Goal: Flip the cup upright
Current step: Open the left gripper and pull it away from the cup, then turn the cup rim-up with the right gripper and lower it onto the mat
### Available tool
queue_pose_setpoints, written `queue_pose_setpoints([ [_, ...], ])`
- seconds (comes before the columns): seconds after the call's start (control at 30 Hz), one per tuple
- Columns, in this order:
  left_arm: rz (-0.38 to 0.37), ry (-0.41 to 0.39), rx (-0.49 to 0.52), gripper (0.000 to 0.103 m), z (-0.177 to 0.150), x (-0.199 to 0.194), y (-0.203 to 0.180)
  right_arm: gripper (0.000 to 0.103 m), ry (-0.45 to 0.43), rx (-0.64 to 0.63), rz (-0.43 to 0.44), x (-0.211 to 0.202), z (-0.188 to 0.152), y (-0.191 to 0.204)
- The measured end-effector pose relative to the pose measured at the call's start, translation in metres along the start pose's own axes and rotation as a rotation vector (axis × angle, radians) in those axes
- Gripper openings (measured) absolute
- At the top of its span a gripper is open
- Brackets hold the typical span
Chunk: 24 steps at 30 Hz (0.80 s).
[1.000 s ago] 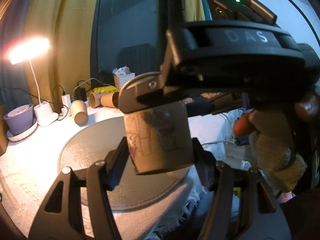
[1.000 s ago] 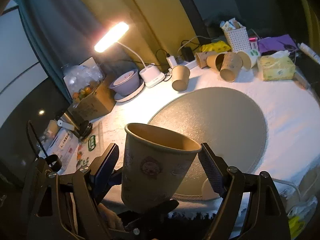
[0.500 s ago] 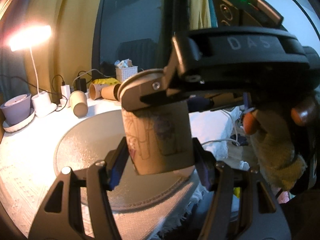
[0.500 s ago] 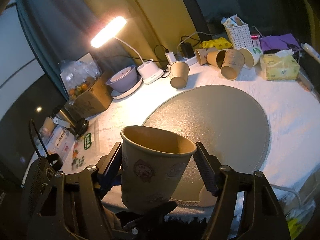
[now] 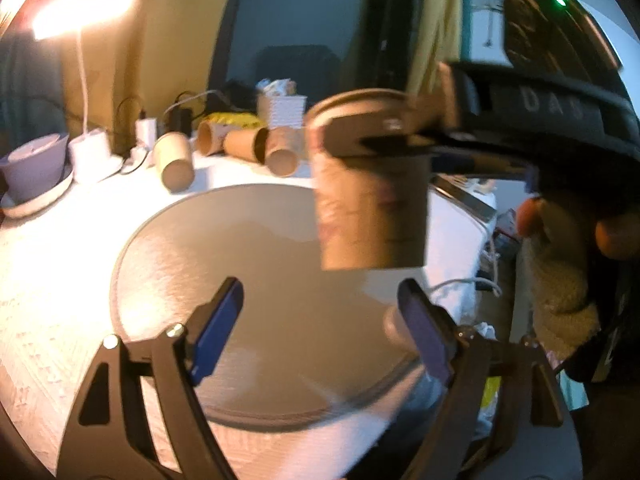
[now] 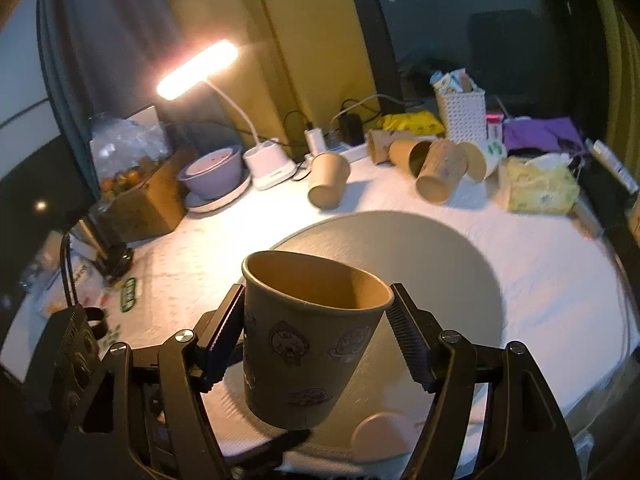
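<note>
A brown paper cup [image 6: 308,340] with small cartoon prints stands mouth-up between my right gripper's fingers [image 6: 316,336], which are shut on its sides and hold it above the round grey mat [image 6: 420,248]. In the left wrist view the same cup [image 5: 370,200] hangs in the right gripper's jaws, above and beyond my left gripper [image 5: 324,320]. My left gripper is open and empty, its blue pads [image 5: 216,328] wide apart below the cup.
Several paper cups [image 6: 330,184] lie on their sides at the back of the white tablecloth [image 6: 560,280]. A lit desk lamp [image 6: 196,68], a purple bowl [image 6: 212,172], a cardboard box [image 6: 140,196], a white basket [image 6: 460,114] and a tissue pack [image 6: 536,186] line the far edge.
My left gripper has opened and let go of the cup, drawing back below it. The right gripper keeps hold of the cup, mouth-up.
</note>
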State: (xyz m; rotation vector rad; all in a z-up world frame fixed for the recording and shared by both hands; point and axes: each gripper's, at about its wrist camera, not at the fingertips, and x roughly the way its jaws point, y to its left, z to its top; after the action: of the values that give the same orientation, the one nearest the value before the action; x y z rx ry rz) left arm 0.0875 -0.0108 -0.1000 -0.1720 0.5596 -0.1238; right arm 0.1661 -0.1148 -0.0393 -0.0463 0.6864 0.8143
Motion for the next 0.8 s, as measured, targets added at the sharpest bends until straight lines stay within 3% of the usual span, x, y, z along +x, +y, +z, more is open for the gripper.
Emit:
queue_pose_setpoints([
  [0.37,0.087,0.081,-0.184,0.081,0.016,0.015,0.065,0.074,-0.027,-0.096,-0.126,0.033,0.011,-0.003],
  [0.8,0.136,0.113,-0.252,0.081,0.030,0.031,0.097,0.074,-0.045,-0.153,-0.183,0.071,0.010,-0.007],
])
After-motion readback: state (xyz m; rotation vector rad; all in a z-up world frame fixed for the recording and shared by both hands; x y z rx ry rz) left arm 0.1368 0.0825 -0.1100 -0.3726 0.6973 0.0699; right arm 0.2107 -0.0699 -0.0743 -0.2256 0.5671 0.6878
